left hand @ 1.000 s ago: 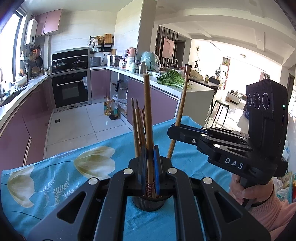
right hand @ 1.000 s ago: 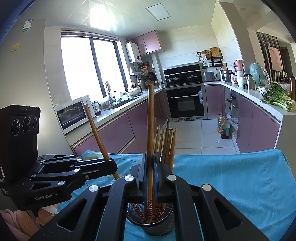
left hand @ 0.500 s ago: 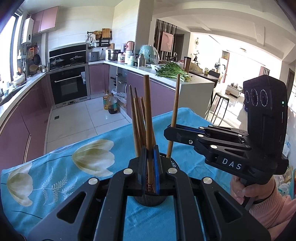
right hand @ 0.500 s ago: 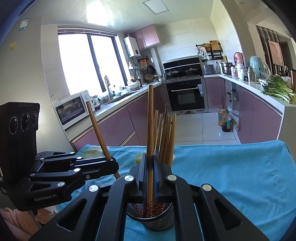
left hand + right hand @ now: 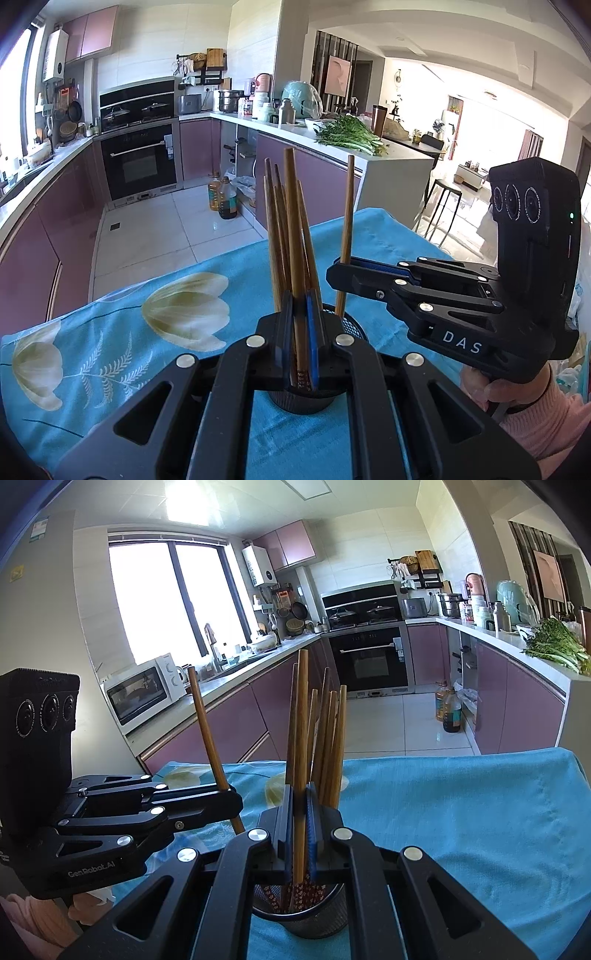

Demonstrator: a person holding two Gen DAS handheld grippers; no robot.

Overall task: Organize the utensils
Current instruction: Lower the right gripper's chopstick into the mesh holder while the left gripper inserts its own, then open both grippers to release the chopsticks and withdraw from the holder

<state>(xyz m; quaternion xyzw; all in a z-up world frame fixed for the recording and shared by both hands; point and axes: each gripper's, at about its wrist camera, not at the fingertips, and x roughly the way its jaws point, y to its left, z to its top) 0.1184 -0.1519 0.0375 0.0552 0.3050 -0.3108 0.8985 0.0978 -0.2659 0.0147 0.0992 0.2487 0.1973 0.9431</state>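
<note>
A black mesh cup (image 5: 343, 326) (image 5: 314, 919) stands on the blue flowered cloth (image 5: 110, 325) and holds several wooden chopsticks (image 5: 275, 236) (image 5: 334, 738). My left gripper (image 5: 301, 299) is shut on one upright chopstick (image 5: 293, 221) whose patterned end reaches into the cup. In the right wrist view my right gripper (image 5: 298, 794) is likewise shut on a chopstick (image 5: 302, 716) that dips into the cup. Each view shows the other gripper from the side, the right gripper (image 5: 341, 269) and the left gripper (image 5: 231, 799), both just above the cup's rim.
The cloth-covered table ends just beyond the cup, with a tiled kitchen floor (image 5: 155, 229) behind. Purple cabinets and an oven (image 5: 369, 657) line the walls. Oil bottles (image 5: 223, 197) stand on the floor. A hand in a pink sleeve (image 5: 535, 406) holds the right gripper.
The chopstick in the right gripper has swung from a slant to nearly upright, and its lower end has come to the cup's rim. Both grippers sit slightly lower over the cup.
</note>
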